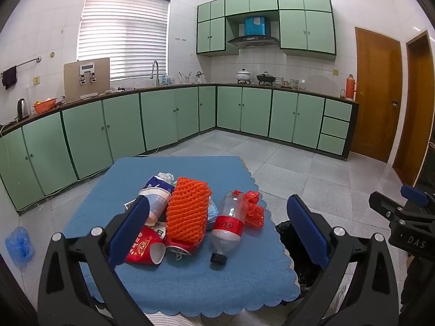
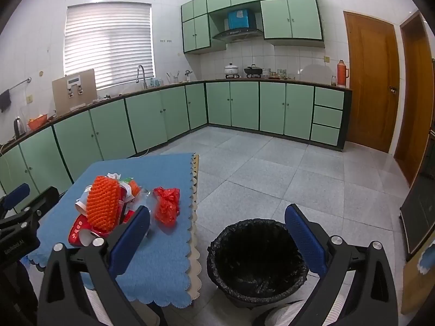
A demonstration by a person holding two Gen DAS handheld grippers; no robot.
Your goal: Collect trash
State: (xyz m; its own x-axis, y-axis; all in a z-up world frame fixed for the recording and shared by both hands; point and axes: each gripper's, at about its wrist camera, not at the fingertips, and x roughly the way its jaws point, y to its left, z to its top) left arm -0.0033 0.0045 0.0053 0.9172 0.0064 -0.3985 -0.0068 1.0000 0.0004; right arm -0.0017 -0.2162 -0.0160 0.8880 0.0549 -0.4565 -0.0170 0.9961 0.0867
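Observation:
A pile of trash lies on a table with a blue cloth (image 1: 190, 279): an orange foam net (image 1: 187, 212), a clear plastic bottle with a red label (image 1: 228, 225), a red paper cup (image 1: 144, 247), a white paper cup (image 1: 156, 201), a crushed can (image 1: 179, 247), a red wrapper (image 1: 254, 207). My left gripper (image 1: 217, 233) is open and empty above the table's near side, facing the pile. My right gripper (image 2: 217, 236) is open and empty above a bin lined with a black bag (image 2: 255, 258), right of the table. The net (image 2: 104, 206) and wrapper (image 2: 167, 206) show there too.
Green kitchen cabinets (image 1: 163, 116) run along the back and left walls. Wooden doors (image 1: 378, 92) stand at the right. A blue plastic bag (image 1: 20, 244) lies on the grey tiled floor left of the table. The right gripper's body (image 1: 407, 217) shows at the left view's right edge.

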